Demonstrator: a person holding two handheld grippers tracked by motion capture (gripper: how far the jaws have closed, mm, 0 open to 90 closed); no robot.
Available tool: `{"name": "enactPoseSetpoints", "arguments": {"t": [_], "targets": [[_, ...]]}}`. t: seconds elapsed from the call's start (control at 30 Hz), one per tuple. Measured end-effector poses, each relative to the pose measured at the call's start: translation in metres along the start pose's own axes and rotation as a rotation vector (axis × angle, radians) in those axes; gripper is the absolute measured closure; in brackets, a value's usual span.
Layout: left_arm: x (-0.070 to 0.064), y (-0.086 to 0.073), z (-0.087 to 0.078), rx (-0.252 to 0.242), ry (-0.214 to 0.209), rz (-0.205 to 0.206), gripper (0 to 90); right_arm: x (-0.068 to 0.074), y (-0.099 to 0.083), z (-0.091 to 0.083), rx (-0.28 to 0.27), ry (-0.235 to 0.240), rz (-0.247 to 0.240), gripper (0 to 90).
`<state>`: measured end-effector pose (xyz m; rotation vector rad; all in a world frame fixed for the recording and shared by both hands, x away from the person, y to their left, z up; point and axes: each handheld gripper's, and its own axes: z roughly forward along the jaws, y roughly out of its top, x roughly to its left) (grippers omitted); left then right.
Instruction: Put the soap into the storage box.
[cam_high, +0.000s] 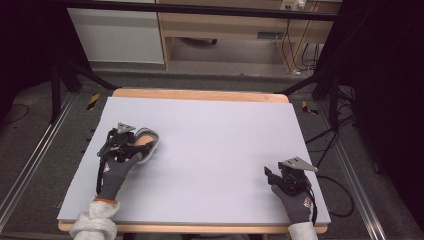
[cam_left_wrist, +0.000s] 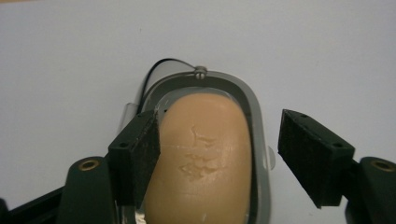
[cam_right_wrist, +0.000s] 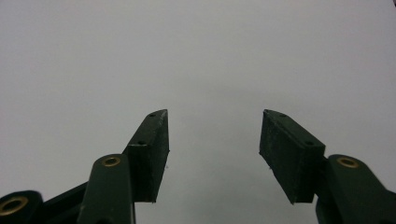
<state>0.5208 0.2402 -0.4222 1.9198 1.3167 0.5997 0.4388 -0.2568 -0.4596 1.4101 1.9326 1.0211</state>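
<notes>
1. In the high view the left gripper (cam_high: 142, 145) sits in the left-centre of the frame, over the pale grey table (cam_high: 215, 150), with the person's gloved left hand (cam_high: 116, 175) behind it.
2. Its jaws are spread wide. In the left gripper view they stand on either side of a tan, loaf-shaped lump (cam_left_wrist: 205, 158) in the lower middle of that frame.
3. The left jaw pad (cam_left_wrist: 140, 154) lies against or just beside the lump's side; the other pad stands clearly apart from it, outside the dish's rim. Nothing is pinched.
4. The lump lies in a grey oval dish (cam_left_wrist: 259, 135), whose rim curves round it. A thin wire loop with a small metal stud (cam_left_wrist: 200, 71) sits at the dish's far end, in the upper middle of that view.
5. In the high view the dish (cam_high: 152, 137) rests on the table in the left-centre of the frame, at the tips of the left gripper.
6. The right gripper (cam_high: 269, 173) rests in the lower right of the high view, held by the gloved right hand (cam_high: 295, 202), well apart from the dish.
7. In the right gripper view its jaws are spread open over bare table surface (cam_right_wrist: 201, 60), with nothing between them.
</notes>
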Motion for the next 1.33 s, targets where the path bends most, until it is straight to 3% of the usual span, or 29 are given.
{"name": "enactPoseSetpoints", "arguments": {"t": [0.37,0.47,0.73,0.83,0.93,1.17,1.23,1.33], "targets": [[-0.014,-0.002,-0.017,-0.050,-0.067,0.015,29.7,0.000,0.000,-0.001,-0.004,0.001,0.006,42.3],[-0.019,-0.011,-0.022,-0.052,-0.103,0.038,29.7,0.000,0.000,-0.001,-0.009,0.003,0.008,42.1],[-0.019,-0.034,-0.030,-0.045,-0.125,0.062,29.2,-0.001,0.001,0.001,-0.010,0.017,0.036,41.0],[-0.016,-0.042,-0.035,-0.039,-0.122,0.061,29.0,-0.005,0.002,0.003,-0.014,0.024,0.072,40.6],[-0.012,-0.055,-0.044,-0.042,-0.133,0.052,28.3,-0.006,0.002,0.003,-0.018,0.019,0.074,40.5],[-0.004,-0.076,-0.050,-0.012,-0.108,0.069,26.9,0.000,-0.002,0.011,0.023,0.008,0.040,39.7],[0.005,-0.088,-0.049,0.006,-0.076,0.065,26.3,0.003,-0.003,0.013,0.038,0.006,0.023,39.3],[0.012,-0.094,-0.048,0.016,-0.059,0.059,25.3,0.005,-0.004,0.014,0.049,-0.001,0.008,39.3]]}}
